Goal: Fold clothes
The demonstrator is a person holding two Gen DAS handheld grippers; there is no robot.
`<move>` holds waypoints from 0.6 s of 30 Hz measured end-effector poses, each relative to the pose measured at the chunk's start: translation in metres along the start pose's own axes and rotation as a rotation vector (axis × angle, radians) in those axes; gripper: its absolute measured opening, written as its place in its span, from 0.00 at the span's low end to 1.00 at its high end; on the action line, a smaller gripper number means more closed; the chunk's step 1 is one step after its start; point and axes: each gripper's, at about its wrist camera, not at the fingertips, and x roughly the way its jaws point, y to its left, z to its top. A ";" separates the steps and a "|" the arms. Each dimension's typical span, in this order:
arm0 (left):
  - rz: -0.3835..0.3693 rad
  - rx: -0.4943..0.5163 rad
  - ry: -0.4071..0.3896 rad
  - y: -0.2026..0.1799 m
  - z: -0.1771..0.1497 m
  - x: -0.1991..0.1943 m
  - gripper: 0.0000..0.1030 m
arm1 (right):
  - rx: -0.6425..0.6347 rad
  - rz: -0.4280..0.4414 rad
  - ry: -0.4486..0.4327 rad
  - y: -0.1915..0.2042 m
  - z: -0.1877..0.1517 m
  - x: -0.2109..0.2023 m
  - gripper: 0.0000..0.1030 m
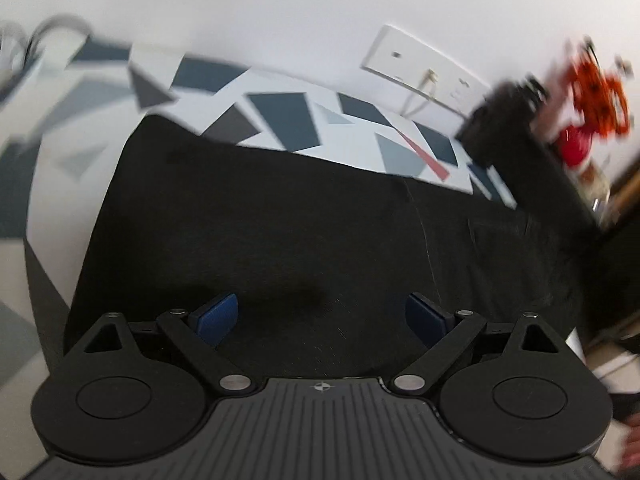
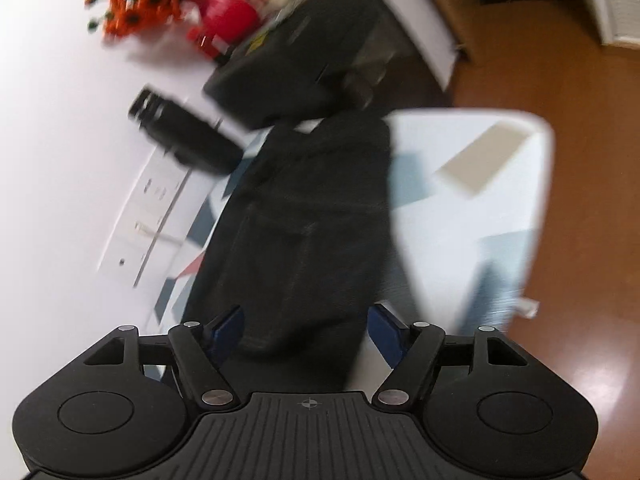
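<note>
On the patterned worktop (image 1: 280,92) the black garment (image 1: 280,232) lies partly folded, both grippers' jaws wide apart, holding nothing.

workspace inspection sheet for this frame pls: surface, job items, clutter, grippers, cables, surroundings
Surface: table with a geometric-print cover in white, grey and blue.
Job's things: dark garment lying on the cover.
Clutter: orange flowers, red object, black case; all blurred.
Grippers: left gripper open above the garment; right gripper open, garment edge showing between the fingers, pads not pressing on it.
Cables: cord hanging from the wall socket plate.
Surroundings: white wall, wooden floor.
</note>
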 end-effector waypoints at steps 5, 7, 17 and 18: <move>-0.037 0.021 0.024 -0.034 -0.015 0.002 0.90 | 0.047 0.015 -0.033 -0.030 0.017 -0.021 0.64; -0.027 0.071 0.017 -0.054 -0.022 0.002 0.90 | 0.041 0.019 -0.025 -0.035 0.027 -0.008 0.64; 0.140 0.115 0.039 -0.173 -0.061 0.067 0.90 | -0.076 0.114 0.116 -0.082 0.128 0.076 0.62; 0.168 0.114 0.043 -0.182 -0.064 0.072 0.90 | -0.090 0.134 0.156 -0.083 0.136 0.085 0.62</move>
